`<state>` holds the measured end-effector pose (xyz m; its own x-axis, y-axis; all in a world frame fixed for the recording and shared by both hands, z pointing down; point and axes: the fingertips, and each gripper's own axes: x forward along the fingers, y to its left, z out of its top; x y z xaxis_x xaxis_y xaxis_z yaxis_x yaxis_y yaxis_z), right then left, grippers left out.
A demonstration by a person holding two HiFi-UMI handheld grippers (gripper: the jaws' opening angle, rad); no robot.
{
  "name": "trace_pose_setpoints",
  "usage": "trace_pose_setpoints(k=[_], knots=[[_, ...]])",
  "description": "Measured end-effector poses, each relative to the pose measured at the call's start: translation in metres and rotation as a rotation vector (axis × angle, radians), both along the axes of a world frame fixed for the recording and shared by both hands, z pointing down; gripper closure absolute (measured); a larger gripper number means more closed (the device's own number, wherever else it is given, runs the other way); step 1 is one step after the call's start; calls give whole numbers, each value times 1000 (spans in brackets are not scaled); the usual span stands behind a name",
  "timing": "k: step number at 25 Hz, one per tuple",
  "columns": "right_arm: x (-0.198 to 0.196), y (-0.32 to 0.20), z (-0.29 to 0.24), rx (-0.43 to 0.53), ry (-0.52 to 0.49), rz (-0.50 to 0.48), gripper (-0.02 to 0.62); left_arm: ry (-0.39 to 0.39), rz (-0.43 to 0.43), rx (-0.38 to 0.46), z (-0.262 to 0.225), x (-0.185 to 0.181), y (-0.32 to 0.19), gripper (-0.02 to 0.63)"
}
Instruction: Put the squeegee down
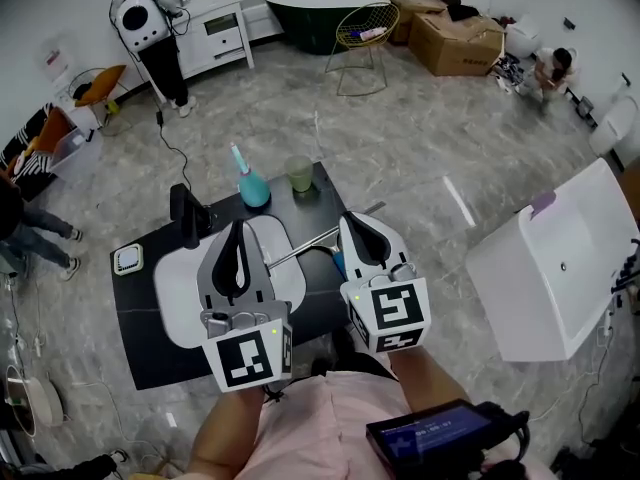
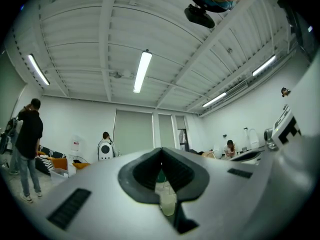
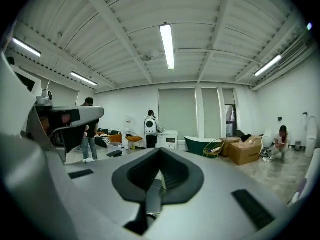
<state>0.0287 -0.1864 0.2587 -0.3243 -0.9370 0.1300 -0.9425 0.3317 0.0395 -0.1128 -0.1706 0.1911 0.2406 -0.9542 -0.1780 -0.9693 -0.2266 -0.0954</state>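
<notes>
Squeegee (image 1: 318, 238) lying on the black table (image 1: 140, 343), clear of the left gripper (image 1: 238, 228) and right gripper (image 1: 352, 218).
Only the head view shows it, between and beyond the two jaw tips, beside a white basin (image 1: 178, 303). The gripper views face the room instead: each pair of jaws is pressed together, nothing between.

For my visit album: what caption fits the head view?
Left gripper and right gripper, both shut and empty, held above a black table bearing a white basin.
</notes>
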Motion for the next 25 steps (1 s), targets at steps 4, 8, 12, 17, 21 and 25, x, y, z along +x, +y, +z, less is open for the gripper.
trace_pose_setpoints(k=[4, 8, 12, 17, 21, 25], knots=[[-7, 5, -1, 14, 8, -9, 597, 7, 8, 8, 1, -3, 2, 597], [-10, 5, 2, 12, 20, -14, 598, 11, 17, 8, 3, -3, 2, 597], [-10, 5, -1, 18, 15, -14, 598, 14, 19, 2, 4, -3, 1, 597], [-10, 5, -1, 15, 11, -18, 598, 16, 15, -3, 5, -3, 2, 597], [-11, 4, -3, 11, 9, -19, 598, 20, 13, -8, 4, -5, 0, 597], [-11, 3, -1, 7, 8, -17, 598, 32, 17, -19, 5, -4, -1, 597]])
